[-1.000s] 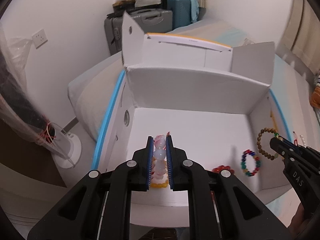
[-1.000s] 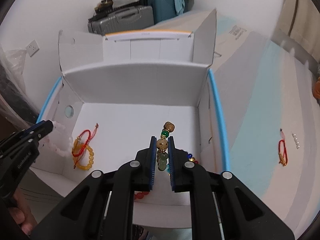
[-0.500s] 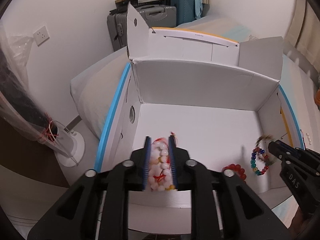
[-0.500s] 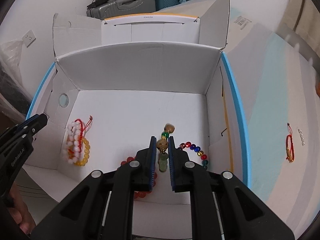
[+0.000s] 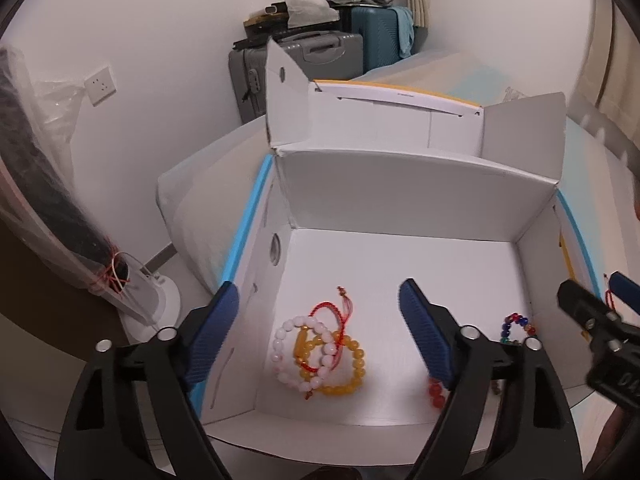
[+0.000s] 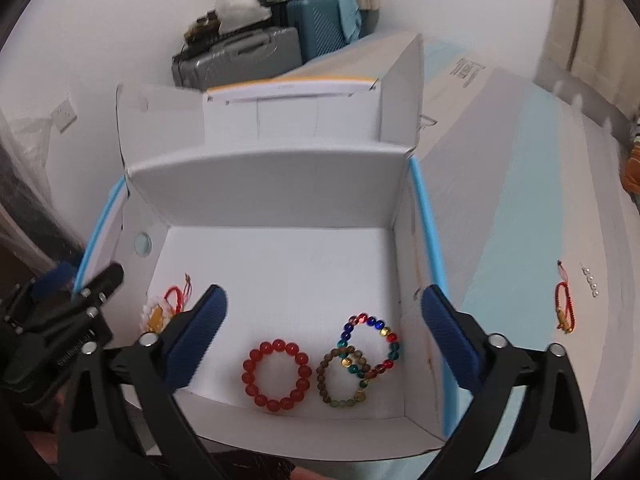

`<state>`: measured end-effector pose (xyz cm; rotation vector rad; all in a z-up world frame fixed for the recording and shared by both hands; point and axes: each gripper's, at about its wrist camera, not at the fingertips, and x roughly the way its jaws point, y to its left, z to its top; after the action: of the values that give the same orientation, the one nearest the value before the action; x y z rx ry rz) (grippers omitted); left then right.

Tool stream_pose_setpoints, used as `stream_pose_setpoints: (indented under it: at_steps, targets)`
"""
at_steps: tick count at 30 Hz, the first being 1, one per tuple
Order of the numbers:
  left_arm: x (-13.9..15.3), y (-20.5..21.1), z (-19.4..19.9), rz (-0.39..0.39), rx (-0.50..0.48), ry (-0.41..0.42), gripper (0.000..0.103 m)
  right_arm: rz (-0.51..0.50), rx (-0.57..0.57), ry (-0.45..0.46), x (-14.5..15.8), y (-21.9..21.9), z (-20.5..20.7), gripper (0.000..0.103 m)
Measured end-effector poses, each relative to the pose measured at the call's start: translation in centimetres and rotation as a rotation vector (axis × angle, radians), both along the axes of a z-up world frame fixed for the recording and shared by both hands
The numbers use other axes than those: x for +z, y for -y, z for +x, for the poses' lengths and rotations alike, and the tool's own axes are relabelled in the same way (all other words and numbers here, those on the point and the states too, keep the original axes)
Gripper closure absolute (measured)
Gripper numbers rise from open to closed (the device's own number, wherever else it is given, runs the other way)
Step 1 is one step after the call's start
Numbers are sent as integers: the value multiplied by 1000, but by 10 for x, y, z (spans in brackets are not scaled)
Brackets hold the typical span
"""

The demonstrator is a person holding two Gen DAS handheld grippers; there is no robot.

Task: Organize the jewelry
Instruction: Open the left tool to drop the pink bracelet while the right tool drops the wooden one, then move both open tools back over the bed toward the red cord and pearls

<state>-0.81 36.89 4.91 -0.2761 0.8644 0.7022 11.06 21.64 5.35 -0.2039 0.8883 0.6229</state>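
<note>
Pale bedding (image 6: 520, 240) carries our open white cardboard box (image 5: 416, 196). Our left gripper (image 5: 320, 308), jaws just spread wide, hangs above the pale pink bead bracelet (image 5: 298, 354) overlapping yellow beads (image 5: 348, 364). Our right gripper (image 6: 324, 312), likewise just spread, hovers over the brown-and-green bead bracelet (image 6: 340, 376) beside red beads (image 6: 276, 376).

White walls (image 5: 168, 32) enclosing the room, grey suitcase (image 5: 296, 64) and teal suitcase (image 5: 380, 36) standing against the far wall, wall socket (image 5: 100, 85) showing left, pale bed (image 6: 520, 208) stretching right
</note>
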Motion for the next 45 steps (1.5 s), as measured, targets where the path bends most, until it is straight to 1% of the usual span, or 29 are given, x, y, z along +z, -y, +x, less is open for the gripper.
stream_pose_setpoints:
  at_steps: [2, 5, 12, 16, 18, 20, 22, 25, 28, 32, 34, 36, 40, 45]
  targets:
    - [3, 7, 3, 11, -12, 6, 14, 18, -16, 16, 7, 7, 2, 8]
    - [9, 20, 8, 21, -38, 23, 11, 20, -40, 51, 15, 20, 6, 8]
    - [21, 56, 26, 28, -105, 55, 9, 17, -99, 121, 34, 60, 19, 8]
    - [25, 83, 40, 35, -153, 68, 9, 24, -140, 134, 39, 88, 30, 8]
    - [26, 96, 46, 35, -174, 68, 9, 7, -161, 144, 39, 101, 35, 8]
    - [28, 110, 54, 32, -201, 73, 9, -18, -192, 176, 40, 115, 40, 8]
    - [29, 129, 64, 32, -240, 78, 9, -41, -215, 189, 40, 131, 48, 8]
    - [29, 152, 76, 33, -282, 82, 9, -39, -236, 180, 37, 160, 60, 8]
    - [26, 176, 88, 32, -321, 83, 9, -44, -260, 141, 31, 190, 76, 8]
    - [17, 211, 108, 44, -379, 63, 8, -36, -325, 120, 24, 233, 100, 8]
    - [13, 225, 118, 34, -399, 62, 8, -53, -358, 113, 18, 251, 113, 8]
    - [7, 239, 130, 28, -416, 53, 8, -65, -377, 105, 12, 265, 122, 8]
    - [-2, 263, 152, 25, -445, 44, 8, -78, -408, 60, -9, 293, 143, 8]
    - [-22, 290, 185, 11, -477, 22, 8, -109, -411, 16, -31, 306, 168, 8]
